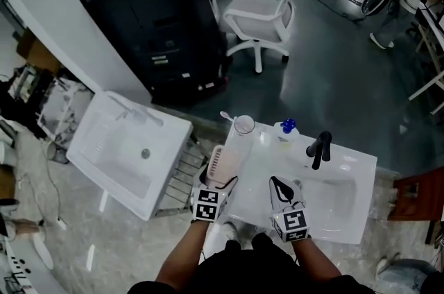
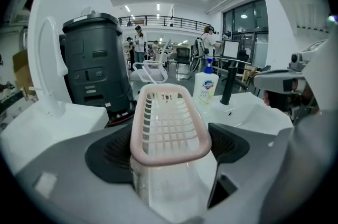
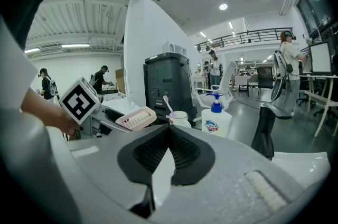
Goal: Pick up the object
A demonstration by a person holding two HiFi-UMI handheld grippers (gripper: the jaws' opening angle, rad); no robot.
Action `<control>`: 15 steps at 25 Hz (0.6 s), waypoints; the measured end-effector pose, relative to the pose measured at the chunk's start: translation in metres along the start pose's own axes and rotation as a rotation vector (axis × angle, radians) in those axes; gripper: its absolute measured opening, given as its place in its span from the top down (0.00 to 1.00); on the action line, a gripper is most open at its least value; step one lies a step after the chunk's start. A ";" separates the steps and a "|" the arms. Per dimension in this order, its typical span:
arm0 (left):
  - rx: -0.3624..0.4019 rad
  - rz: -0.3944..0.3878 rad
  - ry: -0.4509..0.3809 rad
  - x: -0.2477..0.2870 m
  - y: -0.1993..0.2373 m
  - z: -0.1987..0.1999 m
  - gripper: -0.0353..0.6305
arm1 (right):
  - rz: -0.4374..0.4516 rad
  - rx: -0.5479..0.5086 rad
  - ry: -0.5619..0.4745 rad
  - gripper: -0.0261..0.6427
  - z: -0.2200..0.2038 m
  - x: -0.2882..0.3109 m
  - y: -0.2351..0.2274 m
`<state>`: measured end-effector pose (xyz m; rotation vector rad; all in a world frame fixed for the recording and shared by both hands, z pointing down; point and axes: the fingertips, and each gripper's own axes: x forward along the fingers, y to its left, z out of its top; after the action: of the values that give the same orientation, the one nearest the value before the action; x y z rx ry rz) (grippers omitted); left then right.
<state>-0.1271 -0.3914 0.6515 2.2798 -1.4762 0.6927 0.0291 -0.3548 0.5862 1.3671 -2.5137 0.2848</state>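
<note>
- I count one pink slotted basket (image 2: 169, 122), one cup (image 1: 243, 125), one toothbrush (image 1: 227, 117), one pump bottle (image 3: 216, 121) of soap with a blue top and one black faucet (image 1: 319, 149).
- There are two white sinks: the near sink (image 1: 347, 216) right in front of me, and a loose sink (image 1: 118, 161) lying tilted on the floor to my left.
- Further off I count one white office chair (image 1: 260, 15) and one dark cabinet (image 1: 159, 15).
- The basket has nothing in it; I see straight through its grid.
- The cup holds the one toothbrush, which leans out to the left.
- The near sink's bowl is bare; the cup, bottle and faucet stand along its far rim.
- My left claw (image 1: 220, 182) grips the basket, one pad on each long side, over the left edge of the near sink.
- The basket's long axis runs straight away from me, in line with the claw, and its far end points toward the cup.
- Its open side faces up, and the far end tips a little upward.
- My right claw (image 3: 169, 133) is closed, tips together, with nothing in it, above the near sink's front.
</note>
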 end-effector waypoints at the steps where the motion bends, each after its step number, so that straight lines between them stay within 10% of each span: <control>1: 0.004 0.001 -0.014 -0.003 0.000 0.006 0.25 | -0.005 -0.004 -0.008 0.96 0.004 0.001 -0.002; 15: 0.063 -0.004 -0.251 -0.043 -0.008 0.101 0.25 | -0.124 -0.085 -0.149 0.96 0.070 -0.013 -0.045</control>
<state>-0.1132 -0.4086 0.5442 2.4921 -1.5781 0.4706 0.0641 -0.3888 0.5179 1.5548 -2.5114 0.0525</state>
